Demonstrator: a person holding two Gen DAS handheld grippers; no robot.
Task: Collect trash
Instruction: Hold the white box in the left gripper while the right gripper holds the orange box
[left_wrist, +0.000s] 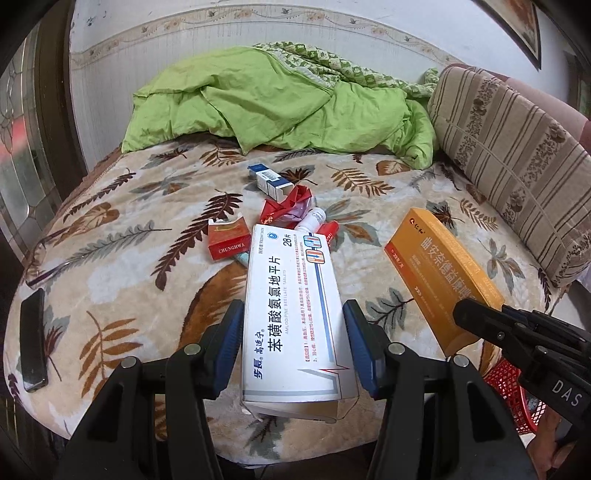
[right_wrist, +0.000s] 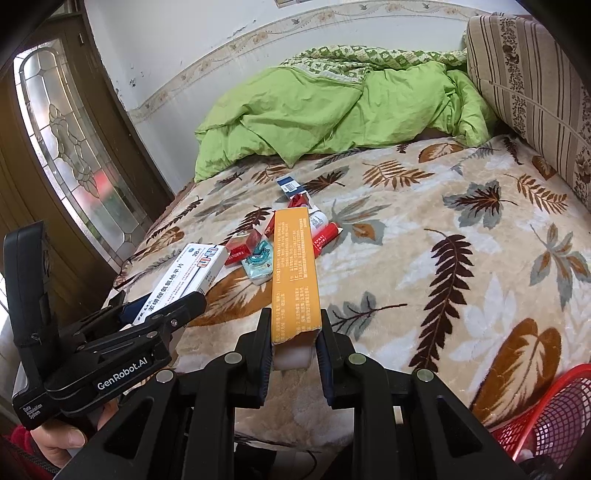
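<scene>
My left gripper (left_wrist: 293, 332) is shut on a long white medicine box (left_wrist: 291, 314) and holds it above the bed; it also shows in the right wrist view (right_wrist: 184, 277). My right gripper (right_wrist: 293, 332) is shut on a long orange medicine box (right_wrist: 295, 266), which shows in the left wrist view (left_wrist: 443, 273) too. On the leaf-patterned blanket (right_wrist: 443, 240) lies a pile of trash: a red cigarette pack (left_wrist: 227, 240), a blue and white box (left_wrist: 267, 179), red wrappers (left_wrist: 291, 205), a small white bottle (left_wrist: 312, 218) and a teal packet (right_wrist: 258, 264).
A red mesh basket (right_wrist: 550, 417) stands at the bed's near right edge, and shows in the left wrist view (left_wrist: 517, 395). A black phone (left_wrist: 33, 339) lies at the bed's left edge. A green quilt (left_wrist: 288, 103) and a striped cushion (left_wrist: 517, 158) lie at the back.
</scene>
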